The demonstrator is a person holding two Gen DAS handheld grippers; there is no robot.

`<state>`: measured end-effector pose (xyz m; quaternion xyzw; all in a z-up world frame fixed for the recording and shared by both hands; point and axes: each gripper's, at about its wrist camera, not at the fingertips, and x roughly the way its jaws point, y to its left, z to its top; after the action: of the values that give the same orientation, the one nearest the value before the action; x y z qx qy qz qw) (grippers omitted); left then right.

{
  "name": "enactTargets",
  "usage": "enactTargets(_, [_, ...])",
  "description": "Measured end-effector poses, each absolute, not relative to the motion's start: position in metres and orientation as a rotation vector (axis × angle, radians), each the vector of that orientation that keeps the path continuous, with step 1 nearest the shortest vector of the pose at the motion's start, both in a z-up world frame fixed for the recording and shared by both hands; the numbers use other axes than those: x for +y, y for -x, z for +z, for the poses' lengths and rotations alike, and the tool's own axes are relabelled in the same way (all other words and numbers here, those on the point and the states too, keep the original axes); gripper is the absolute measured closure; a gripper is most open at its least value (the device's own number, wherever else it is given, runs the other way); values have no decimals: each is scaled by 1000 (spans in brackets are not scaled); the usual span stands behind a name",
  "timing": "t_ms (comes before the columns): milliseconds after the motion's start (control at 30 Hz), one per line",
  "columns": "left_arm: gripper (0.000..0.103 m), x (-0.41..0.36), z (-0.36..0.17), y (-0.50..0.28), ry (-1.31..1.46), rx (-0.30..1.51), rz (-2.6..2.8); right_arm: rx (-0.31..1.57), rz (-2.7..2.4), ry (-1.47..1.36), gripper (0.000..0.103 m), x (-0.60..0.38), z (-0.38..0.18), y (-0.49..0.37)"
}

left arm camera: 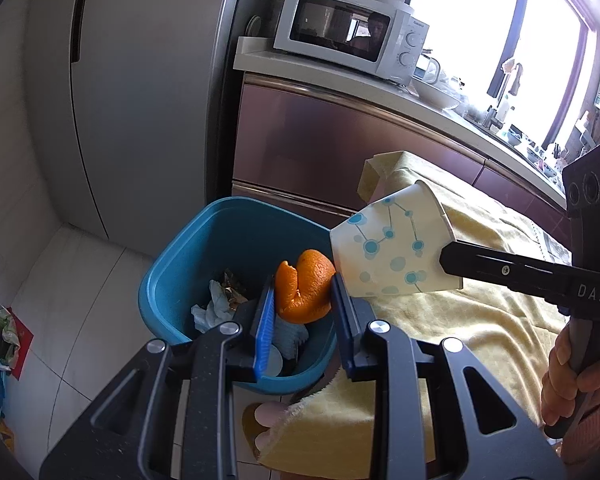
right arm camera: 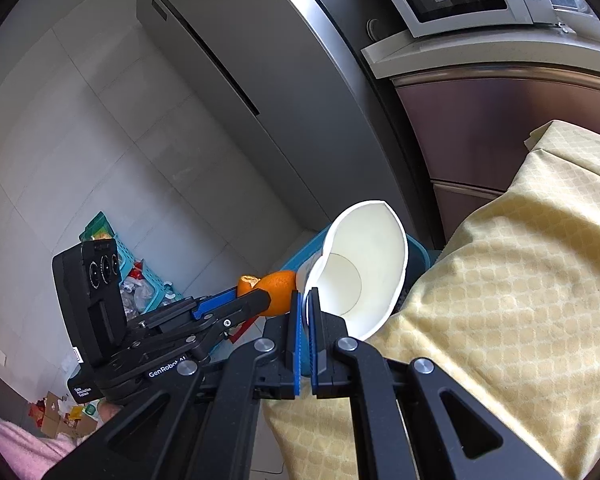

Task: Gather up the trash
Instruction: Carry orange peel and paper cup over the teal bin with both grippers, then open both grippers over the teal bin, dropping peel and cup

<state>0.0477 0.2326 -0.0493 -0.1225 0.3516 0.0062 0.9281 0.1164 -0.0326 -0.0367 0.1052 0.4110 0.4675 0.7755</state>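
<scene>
Two held items above the bin at the table's corner

The bin (left arm camera: 204, 256) stands on the floor just left of the cloth-covered table (left arm camera: 480, 320), before the cabinet. Crumpled paper (left arm camera: 214, 308) lies in it. The orange peel (left arm camera: 306, 292), between the left gripper (left arm camera: 304, 300) fingers, hangs over the bin; the paper cup (left arm camera: 392, 252), in the right gripper (right arm camera: 307, 300), lies tilted to the peel's right, touching it.

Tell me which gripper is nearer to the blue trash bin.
Left. The left gripper, clamped on the orange peel, hangs right above the blue trash bin opening. The right gripper, pinching the paper cup, sits beside the bin over the yellow cloth's edge.
</scene>
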Motion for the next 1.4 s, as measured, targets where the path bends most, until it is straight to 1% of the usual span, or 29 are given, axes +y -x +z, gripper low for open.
enactTargets(1067, [75,255,-106,-86,299,837,71,1021,969,-94,100,33,-71,-132])
enactTargets(1167, [73,255,-111,-89,306,847,75,1024,960,-82,100,37,-73,-132])
enactTargets(1233, [72,256,-115,-93,314,857,76,1026,949,-79,98,39,-75,-134])
enactTargets(1400, [67,262,-127,-99,351,879,61,1030,923,-102,94,36,-79,-135])
